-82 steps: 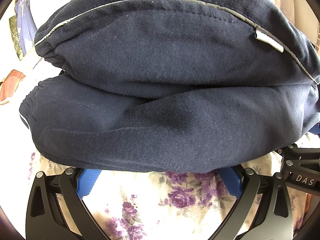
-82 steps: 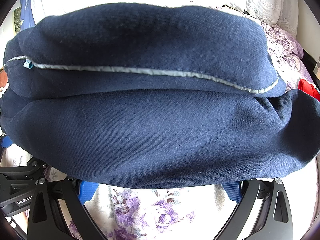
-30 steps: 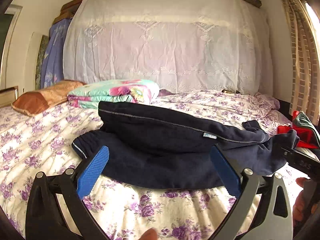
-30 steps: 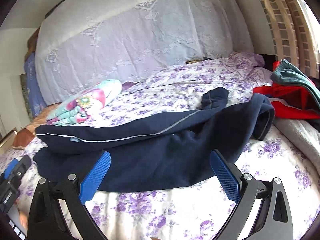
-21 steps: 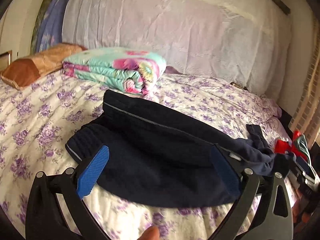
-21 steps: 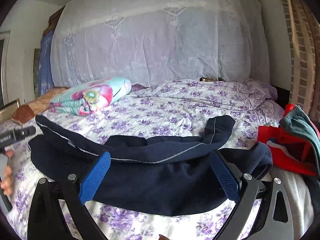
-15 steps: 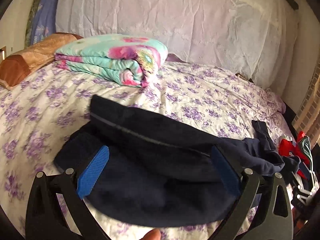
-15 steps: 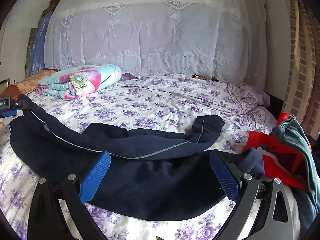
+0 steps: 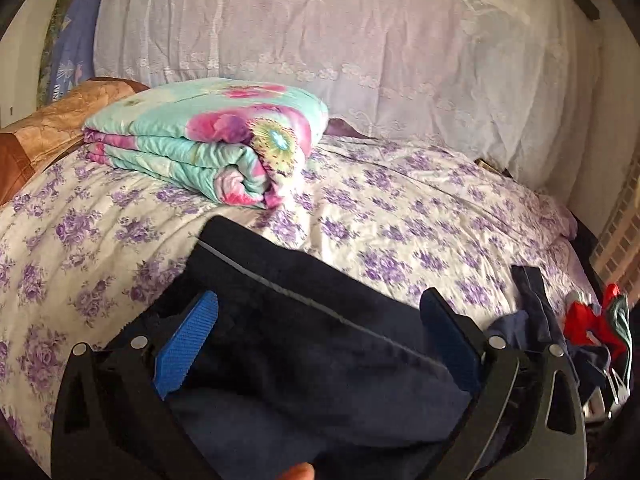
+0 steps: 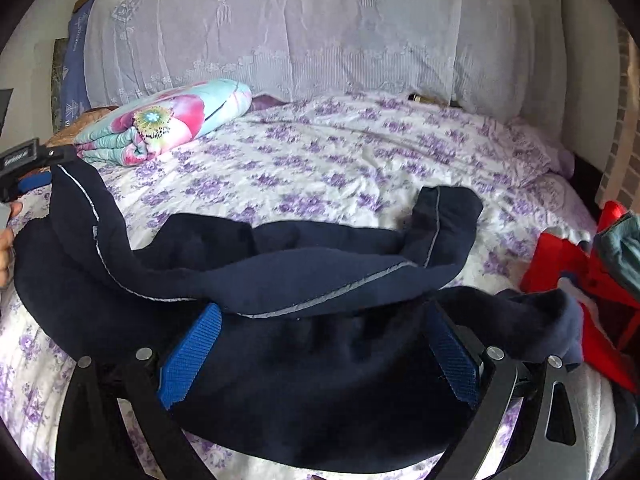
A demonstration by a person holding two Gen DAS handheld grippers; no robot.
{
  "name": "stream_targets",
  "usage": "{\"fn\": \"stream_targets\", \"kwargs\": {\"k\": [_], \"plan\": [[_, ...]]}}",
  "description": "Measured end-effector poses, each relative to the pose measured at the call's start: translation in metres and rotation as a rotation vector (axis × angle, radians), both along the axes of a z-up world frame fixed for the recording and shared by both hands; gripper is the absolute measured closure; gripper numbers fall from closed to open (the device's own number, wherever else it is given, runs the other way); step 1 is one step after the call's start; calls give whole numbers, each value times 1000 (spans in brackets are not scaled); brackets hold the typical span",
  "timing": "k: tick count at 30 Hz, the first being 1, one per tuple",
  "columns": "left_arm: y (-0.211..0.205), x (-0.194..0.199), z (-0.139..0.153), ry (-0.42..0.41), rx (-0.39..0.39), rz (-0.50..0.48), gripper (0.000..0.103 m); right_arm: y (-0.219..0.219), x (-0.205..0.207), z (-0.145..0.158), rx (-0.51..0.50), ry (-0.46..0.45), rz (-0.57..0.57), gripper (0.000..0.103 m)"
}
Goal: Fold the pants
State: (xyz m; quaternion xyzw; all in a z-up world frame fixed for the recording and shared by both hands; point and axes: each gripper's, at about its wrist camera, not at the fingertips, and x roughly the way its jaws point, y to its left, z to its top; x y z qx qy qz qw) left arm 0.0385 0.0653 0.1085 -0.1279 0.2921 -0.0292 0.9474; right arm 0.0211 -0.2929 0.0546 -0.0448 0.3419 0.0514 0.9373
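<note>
Both the left gripper [image 9: 320, 344] and right gripper [image 10: 322, 354] now wide, withdrawn from pants [image 10: 320, 344]; upper leg ahead lies crooked, fold unfinished.

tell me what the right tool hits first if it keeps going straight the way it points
Most likely the navy pants: the open right tool has them lying right between its fingers. Depth is hard to judge, but nothing else shows in between.

Two low wrist views, close over the navy pants [image 9: 312, 360] [image 10: 320, 344], facing the bed's head, both sharing the folded quilt [image 9: 208, 148] [image 10: 164, 120].
</note>
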Motion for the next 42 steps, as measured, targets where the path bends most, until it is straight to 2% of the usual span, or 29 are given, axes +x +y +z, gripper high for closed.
{"fn": "stream_targets", "kwargs": {"k": [3,5,8,9,11,12,13,14,15,16,18,20,22,24,25,27,29,31,33,35,39,42], "plan": [[-1,-22,-19,44,17,-60,5,-4,-10,-7,43,27,7,3],[4,-29,-33,95,-4,-98,5,-6,-17,-16,60,38,13,3],[4,-7,-42,168,-13,-104,5,3,17,-30,54,161,31,3],[2,9,-38,166,6,-86,5,9,36,-29,44,179,34,3],[0,50,-26,172,26,-32,4,26,103,-17,13,218,35,3],[3,69,-18,160,41,44,4,29,130,-6,1,194,-1,5],[8,88,-9,131,74,165,5,31,158,9,-19,136,-67,6],[12,96,-3,116,89,233,5,30,176,22,-29,91,-135,6],[15,100,0,109,83,257,5,28,184,30,-18,80,-172,6],[17,96,2,103,44,228,5,23,183,38,37,75,-182,5],[19,78,-2,73,-19,133,5,14,157,38,161,44,-117,4],[20,57,-15,54,6,90,5,10,132,24,174,35,-84,4],[26,50,-30,87,35,102,5,10,116,6,175,56,-65,4],[37,54,-40,129,-10,107,5,18,117,-7,205,108,-7,4],[43,56,-41,132,-50,111,5,26,123,-10,199,140,35,4],[55,56,-35,118,-89,135,5,37,128,-8,153,140,73,4],[72,51,-25,89,-87,189,5,39,135,-6,95,123,80,4],[95,58,-21,100,-96,237,5,32,138,-8,98,124,70,4],[113,72,-23,126,-156,215,5,20,135,-14,176,113,56,4],[121,91,-30,167,-226,147,5,9,133,-27,273,118,43,4],[112,133,-53,310,-292,-52,5,12,135,-41,277,135,49,3],[105,148,-62,358,-298,-126,5,14,137,-44,275,146,59,3]]}}
